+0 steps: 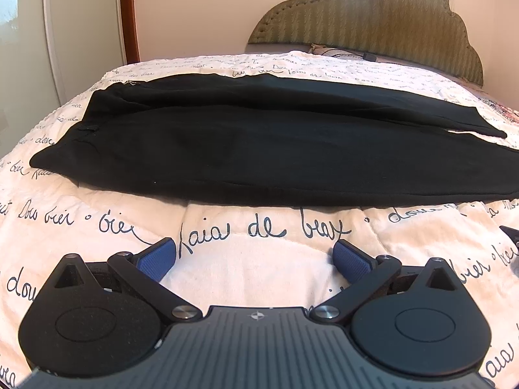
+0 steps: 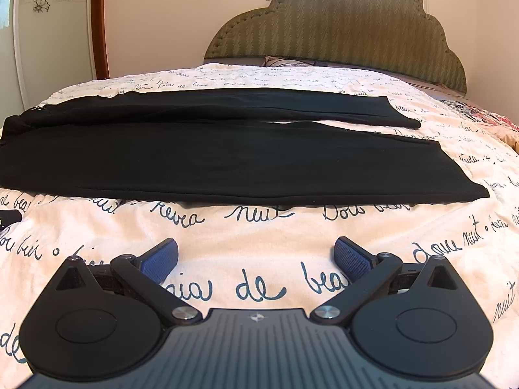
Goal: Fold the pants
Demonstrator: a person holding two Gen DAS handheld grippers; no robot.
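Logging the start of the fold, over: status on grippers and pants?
Left gripper open, empty. Right gripper open, empty. Black pants flat across quilt, legs side by side, untouched. Nothing in the way.

From the left gripper, the pants (image 1: 259, 149) run off the frame's right edge, hems unseen. From the right gripper, their waist end is cut off at left. A dark object (image 2: 9, 218) left of that tool, perhaps the other gripper, shows only partly.

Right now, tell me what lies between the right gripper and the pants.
Only bare quilt with script lettering separates the open right gripper from the black pants, as the right wrist view shows.
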